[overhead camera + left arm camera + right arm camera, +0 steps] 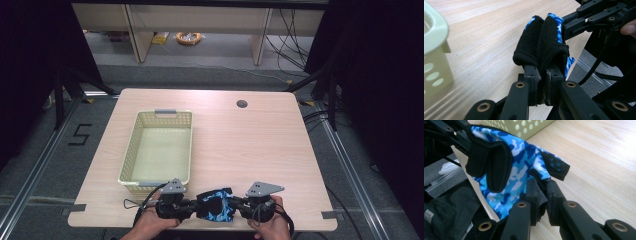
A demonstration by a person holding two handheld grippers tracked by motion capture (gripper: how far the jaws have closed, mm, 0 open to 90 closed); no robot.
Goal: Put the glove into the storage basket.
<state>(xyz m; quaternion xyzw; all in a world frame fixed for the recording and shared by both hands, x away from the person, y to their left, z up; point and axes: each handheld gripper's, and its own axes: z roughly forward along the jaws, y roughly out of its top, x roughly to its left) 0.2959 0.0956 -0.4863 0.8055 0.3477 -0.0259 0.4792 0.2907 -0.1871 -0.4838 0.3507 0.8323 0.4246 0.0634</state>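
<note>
Here, soft blue-camouflage fabric glove [509,170] with black padding, beside perforated plastic basket [159,150].

The person's hands are cut off by the bottom edge of the high view, just below the glove [216,204]. In the left gripper view, the basket [434,57] left of the glove is cropped by the frame edge. The glove's fabric hides the pad faces of both the left gripper [543,82] and the right gripper [541,195].

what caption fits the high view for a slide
Both claws, left claw and right claw, grip a blue camouflage glove near the basket.
</note>
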